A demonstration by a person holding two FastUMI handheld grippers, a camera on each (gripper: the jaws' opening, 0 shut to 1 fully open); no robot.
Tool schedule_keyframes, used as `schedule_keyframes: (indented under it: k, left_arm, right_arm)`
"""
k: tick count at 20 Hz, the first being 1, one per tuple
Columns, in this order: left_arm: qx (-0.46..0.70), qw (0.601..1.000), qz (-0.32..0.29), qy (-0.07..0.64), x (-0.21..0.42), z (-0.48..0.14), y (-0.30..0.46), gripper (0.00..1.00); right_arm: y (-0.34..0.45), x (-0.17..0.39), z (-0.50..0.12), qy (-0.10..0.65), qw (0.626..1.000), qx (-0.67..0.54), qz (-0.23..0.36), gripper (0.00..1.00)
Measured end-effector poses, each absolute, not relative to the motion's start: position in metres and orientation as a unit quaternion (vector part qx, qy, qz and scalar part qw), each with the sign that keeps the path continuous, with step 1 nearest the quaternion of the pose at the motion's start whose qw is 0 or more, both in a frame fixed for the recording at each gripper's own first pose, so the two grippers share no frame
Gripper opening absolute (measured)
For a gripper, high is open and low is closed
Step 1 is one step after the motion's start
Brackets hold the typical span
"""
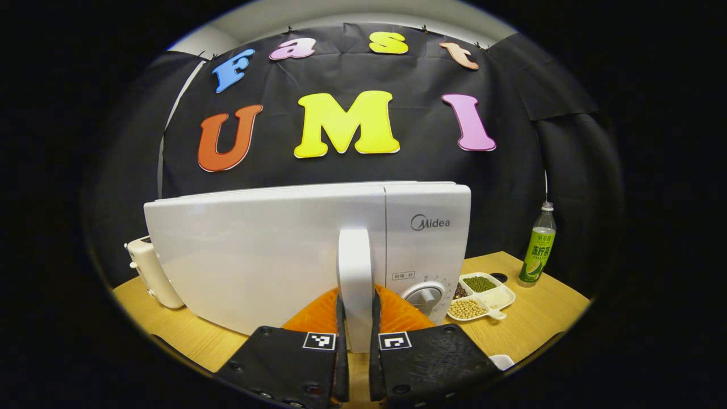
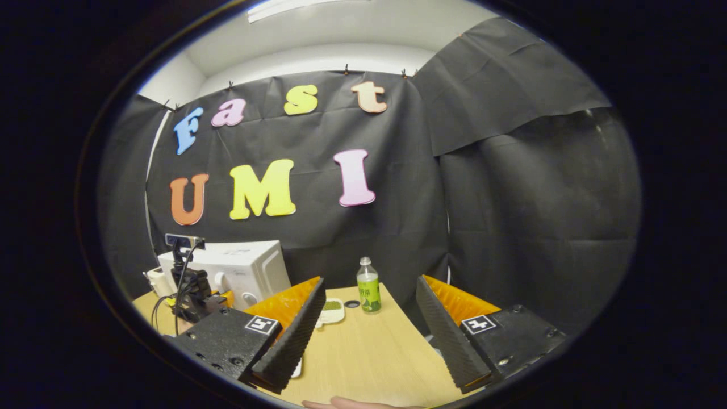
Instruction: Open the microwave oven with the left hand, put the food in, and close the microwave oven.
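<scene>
While the left gripper (image 1: 356, 318) clamps the one microwave's (image 1: 272, 250) handle (image 1: 355, 272), the right gripper (image 2: 369, 329) stands apart over the wooden table (image 2: 369, 352); one bottle (image 2: 368, 292).

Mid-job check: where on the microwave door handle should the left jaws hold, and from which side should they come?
Grip the door handle, the upright white bar on the microwave door's right edge beside the control knob. Come straight at the front, one jaw on each flank. The left gripper already clamps its lower part that way, which looks sound for pulling.
</scene>
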State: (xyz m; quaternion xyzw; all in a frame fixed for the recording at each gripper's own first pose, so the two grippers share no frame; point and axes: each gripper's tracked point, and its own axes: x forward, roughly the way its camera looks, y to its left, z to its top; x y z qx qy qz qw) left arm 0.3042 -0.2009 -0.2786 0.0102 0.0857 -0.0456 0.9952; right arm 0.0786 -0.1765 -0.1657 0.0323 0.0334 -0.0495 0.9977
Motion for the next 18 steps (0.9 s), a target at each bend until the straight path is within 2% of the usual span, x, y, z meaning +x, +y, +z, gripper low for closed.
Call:
schedule_keyframes:
  k: [5,9,10,11,12,13,14,15,16,17,18]
  left_arm:
    - [-0.005,0.995,-0.075,0.067,0.281,-0.271,-0.203,0.13]
    - [-0.004,0.994,-0.079,0.078,0.292,-0.272,-0.204,0.13]
    - [0.0,0.994,-0.074,0.078,0.297,-0.273,-0.204,0.13]
    - [0.007,0.995,-0.07,0.074,0.308,-0.275,-0.202,0.13]
    - [-0.005,0.994,-0.059,0.09,0.307,-0.281,-0.198,0.22]
    - [-0.016,0.996,-0.058,0.063,0.31,-0.271,-0.2,0.31]
    - [-0.015,0.995,-0.059,0.075,0.312,-0.276,-0.202,0.33]
    - [-0.012,0.997,-0.053,0.061,0.31,-0.275,-0.203,0.34]
    - [-0.006,0.997,-0.047,0.065,0.311,-0.276,-0.202,0.38]
    - [-0.002,0.997,-0.044,0.063,0.307,-0.277,-0.2,0.37]
    - [-0.012,0.997,-0.044,0.07,0.311,-0.278,-0.2,0.27]
  right_arm:
    - [-0.187,0.083,-0.173,0.035,0.997,0.038,-0.058,1.0]
    - [-0.178,0.09,-0.185,0.052,0.996,0.045,-0.048,1.0]
    - [-0.176,0.091,-0.186,0.054,0.996,0.046,-0.046,0.95]
    - [-0.173,0.09,-0.187,0.056,0.996,0.045,-0.045,0.94]
    - [-0.169,0.089,-0.187,0.055,0.997,0.043,-0.04,1.0]
    - [-0.167,0.087,-0.185,0.05,0.997,0.039,-0.035,1.0]
    - [-0.168,0.086,-0.182,0.044,0.998,0.032,-0.035,1.0]
    - [-0.17,0.087,-0.179,0.037,0.998,0.023,-0.039,0.95]
    - [-0.171,0.088,-0.177,0.033,0.999,0.016,-0.041,1.0]
    - [-0.171,0.088,-0.175,0.03,0.999,0.012,-0.039,1.0]
    - [-0.171,0.089,-0.174,0.026,0.999,0.011,-0.036,1.0]
